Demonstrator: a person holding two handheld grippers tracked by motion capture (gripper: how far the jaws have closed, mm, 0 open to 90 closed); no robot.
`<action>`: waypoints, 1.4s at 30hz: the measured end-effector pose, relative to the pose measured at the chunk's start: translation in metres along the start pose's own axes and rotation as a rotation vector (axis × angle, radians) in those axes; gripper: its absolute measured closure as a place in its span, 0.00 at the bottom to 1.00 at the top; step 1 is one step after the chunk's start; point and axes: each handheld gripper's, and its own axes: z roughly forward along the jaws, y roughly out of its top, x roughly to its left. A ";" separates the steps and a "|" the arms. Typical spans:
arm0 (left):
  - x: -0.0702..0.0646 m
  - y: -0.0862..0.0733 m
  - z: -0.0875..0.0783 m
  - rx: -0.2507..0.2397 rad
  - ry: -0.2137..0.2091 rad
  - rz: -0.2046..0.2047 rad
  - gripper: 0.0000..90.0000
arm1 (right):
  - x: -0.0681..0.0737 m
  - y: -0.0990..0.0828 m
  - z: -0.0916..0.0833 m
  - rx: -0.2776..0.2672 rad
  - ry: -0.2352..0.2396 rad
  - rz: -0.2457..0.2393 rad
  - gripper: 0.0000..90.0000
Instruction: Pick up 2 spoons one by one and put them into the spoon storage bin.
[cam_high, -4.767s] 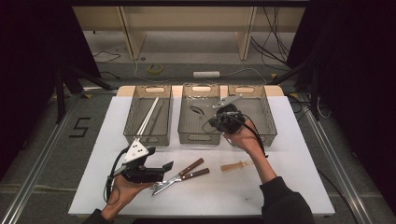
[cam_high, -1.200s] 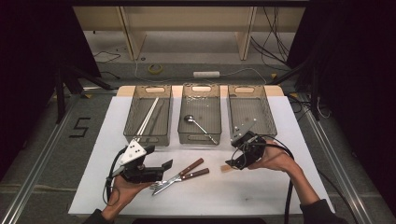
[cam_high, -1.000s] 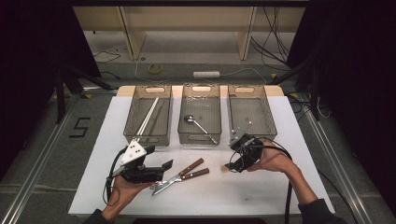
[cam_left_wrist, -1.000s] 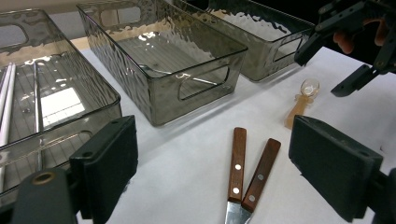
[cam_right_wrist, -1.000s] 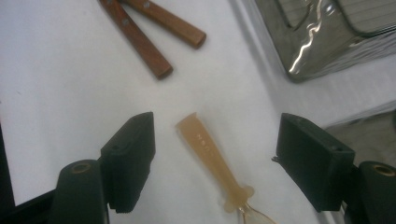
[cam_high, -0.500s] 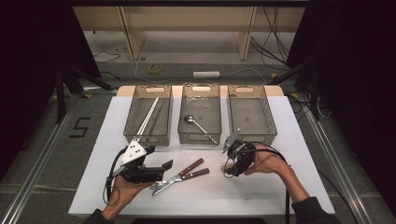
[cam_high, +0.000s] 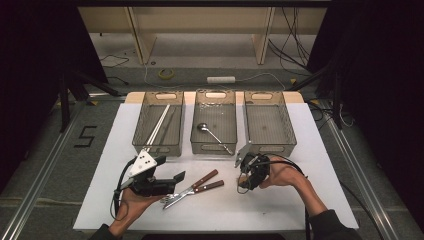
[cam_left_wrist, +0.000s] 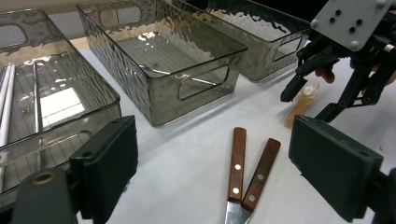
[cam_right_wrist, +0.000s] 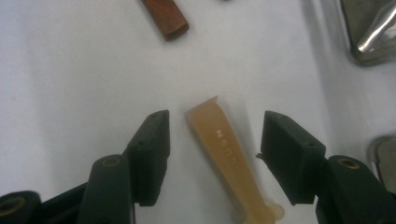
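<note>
Change: right gripper (cam_high: 243, 181) had come down from beside the right bin (cam_high: 268, 122) onto the plastic spoon (cam_right_wrist: 229, 158).
Jaws: right were closing, straddling the spoon's handle, not yet touching; left gripper (cam_high: 176, 179) open, empty.
Meaning: pickup probably imminent.

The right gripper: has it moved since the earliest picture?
Yes. The right gripper has come from above the middle bin toward the person, down to the plastic spoon.

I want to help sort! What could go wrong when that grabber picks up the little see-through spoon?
The right gripper has been closing its jaws around the plastic spoon, not yet touching. The spoon lies slanted between them, so it might twist or slip out. It lies flat on the white table, so the jaws may scrape the top.
</note>
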 end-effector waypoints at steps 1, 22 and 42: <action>0.000 0.000 0.000 0.001 0.000 0.001 0.17 | 0.000 0.000 0.001 -0.002 0.001 -0.004 0.49; -0.001 0.000 0.000 0.002 0.001 0.002 0.17 | 0.000 0.000 0.012 0.001 0.035 -0.032 0.67; 0.000 0.000 0.000 0.002 0.003 0.002 0.17 | 0.003 -0.001 0.009 -0.011 0.041 -0.107 0.83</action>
